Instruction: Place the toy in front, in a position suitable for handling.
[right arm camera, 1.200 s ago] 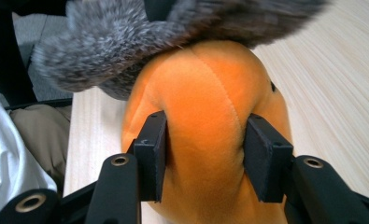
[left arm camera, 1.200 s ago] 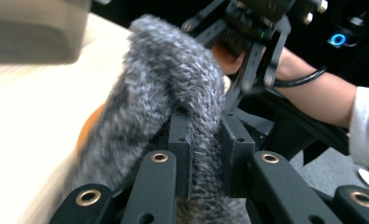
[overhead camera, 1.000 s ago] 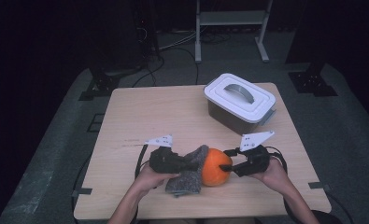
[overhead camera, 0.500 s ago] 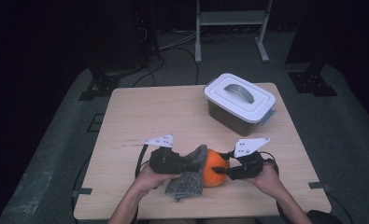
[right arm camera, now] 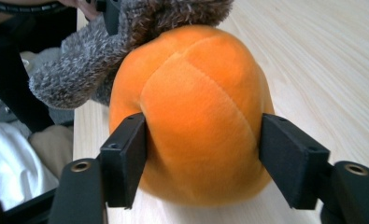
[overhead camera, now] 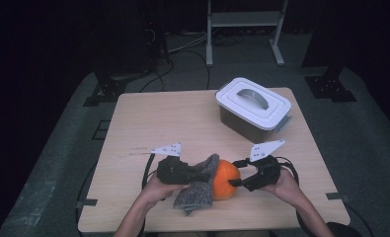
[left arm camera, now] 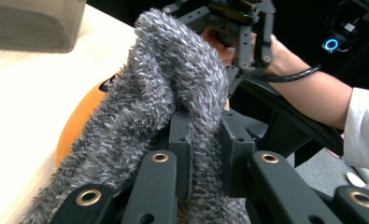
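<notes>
Surface: light wooden table (overhead camera: 153, 123)
Far right: lidded white box (overhead camera: 253, 107)
Near edge: orange plush ball (overhead camera: 226, 178), grey fuzzy cloth (overhead camera: 198, 190) draped against it

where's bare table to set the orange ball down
Free: the left half of the table, from the box to the left edge, and the right strip below the box. Crowded: front middle, where both grippers, the ball and the grey cloth meet.

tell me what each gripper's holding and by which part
The left gripper is shut on a fold of the grey fuzzy cloth. The right gripper straddles the orange plush ball at its sides; its jaws have just been opening.
</notes>
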A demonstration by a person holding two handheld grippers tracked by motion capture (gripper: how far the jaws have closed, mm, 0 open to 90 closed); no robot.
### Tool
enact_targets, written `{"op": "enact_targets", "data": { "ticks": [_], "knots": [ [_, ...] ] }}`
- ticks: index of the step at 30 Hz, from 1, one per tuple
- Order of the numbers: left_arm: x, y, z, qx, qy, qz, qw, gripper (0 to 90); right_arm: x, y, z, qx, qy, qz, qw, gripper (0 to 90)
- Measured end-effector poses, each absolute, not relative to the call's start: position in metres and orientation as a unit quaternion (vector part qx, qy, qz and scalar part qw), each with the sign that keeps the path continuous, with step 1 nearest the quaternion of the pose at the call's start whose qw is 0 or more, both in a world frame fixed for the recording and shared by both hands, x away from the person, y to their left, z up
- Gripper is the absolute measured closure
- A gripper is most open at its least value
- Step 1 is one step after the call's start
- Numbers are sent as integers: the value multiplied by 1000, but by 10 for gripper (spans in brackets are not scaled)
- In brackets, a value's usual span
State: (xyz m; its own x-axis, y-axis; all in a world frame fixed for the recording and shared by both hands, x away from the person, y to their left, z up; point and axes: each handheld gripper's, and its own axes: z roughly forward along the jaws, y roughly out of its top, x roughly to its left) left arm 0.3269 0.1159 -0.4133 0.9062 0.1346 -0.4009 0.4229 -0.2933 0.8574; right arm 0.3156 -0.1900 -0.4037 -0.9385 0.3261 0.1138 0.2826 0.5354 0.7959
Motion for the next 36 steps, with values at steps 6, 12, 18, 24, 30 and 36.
{"op": "enact_targets", "data": {
  "ticks": [6,12,18,24,30,36],
  "knots": [
    [323,105,-413,794,165,-130,571,778,303,-183,-386,159,871,462,53,324],
    [328,118,-415,797,184,-111,564,775,309,-190,-395,150,876,454,58,429],
    [329,112,-421,802,186,-118,555,775,310,-204,-391,175,878,442,50,302],
    [324,105,-421,809,176,-121,548,773,308,-191,-394,170,885,431,44,273],
    [327,119,-408,808,168,-110,554,770,305,-185,-397,146,869,471,39,571],
    [327,136,-393,791,162,-104,580,770,304,-172,-398,115,840,531,22,568]
  ]
}}
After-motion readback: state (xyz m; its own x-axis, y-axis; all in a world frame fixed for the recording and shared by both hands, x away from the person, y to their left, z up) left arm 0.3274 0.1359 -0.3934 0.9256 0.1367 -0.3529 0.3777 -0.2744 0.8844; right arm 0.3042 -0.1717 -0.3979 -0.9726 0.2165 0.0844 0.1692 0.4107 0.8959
